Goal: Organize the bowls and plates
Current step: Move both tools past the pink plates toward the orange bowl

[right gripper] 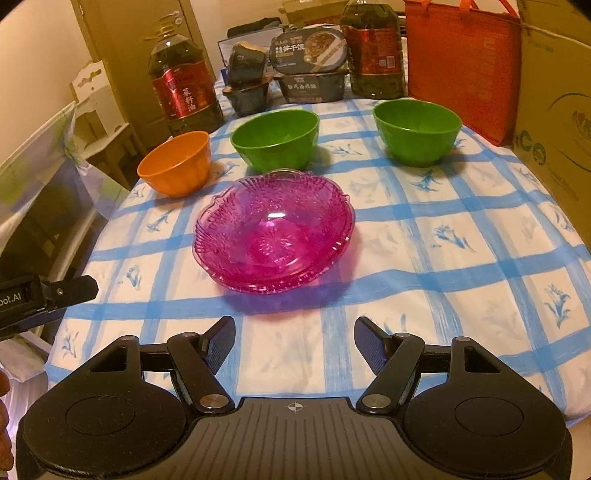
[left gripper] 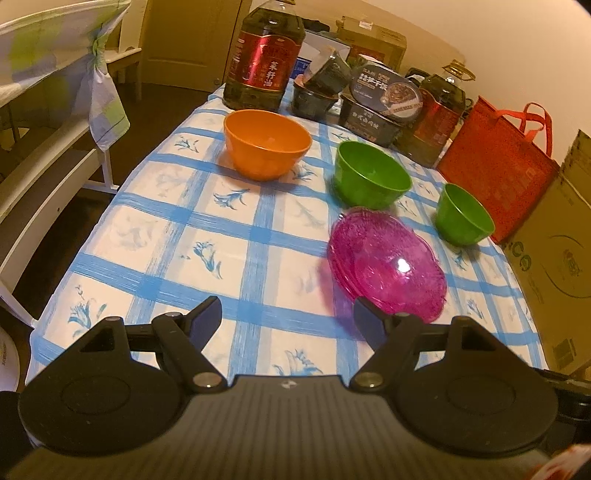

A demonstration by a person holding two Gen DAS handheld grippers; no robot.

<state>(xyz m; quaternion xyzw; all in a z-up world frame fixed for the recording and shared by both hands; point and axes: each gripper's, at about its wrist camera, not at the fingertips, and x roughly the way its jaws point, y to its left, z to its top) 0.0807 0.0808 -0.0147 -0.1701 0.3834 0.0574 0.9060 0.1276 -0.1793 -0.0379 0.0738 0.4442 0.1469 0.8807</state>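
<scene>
While both pairs of black fingers stand wide apart with nothing between them, the left gripper [left gripper: 287, 319] and right gripper [right gripper: 294, 341] hang over the near edge of the table [right gripper: 461, 258]. Its cloth is white with broad blue checks and small blue flower sprigs, and looks smooth and slightly glossy.

From the right wrist view, a stack of clear magenta plates [right gripper: 273, 230], ribbed and scallop-edged like pressed glass, lies near the centre at twelve o'clock from the fingers. Behind it stand three smooth, matte plastic bowls: an orange bowl [right gripper: 175, 162] at eleven o'clock, a green bowl [right gripper: 276, 138] straight beyond the plates, and a second green bowl [right gripper: 417, 131] at one o'clock. None of them touches another.

Along the far edge are two big oil bottles [right gripper: 183, 86] with red labels, dark food boxes [right gripper: 308, 50] stacked up, and an orange fabric bag [right gripper: 461, 66]. Cardboard boxes [right gripper: 554, 103] stand at the right side. The walls are pale cream, with a wooden door [right gripper: 136, 33] at the back.
</scene>
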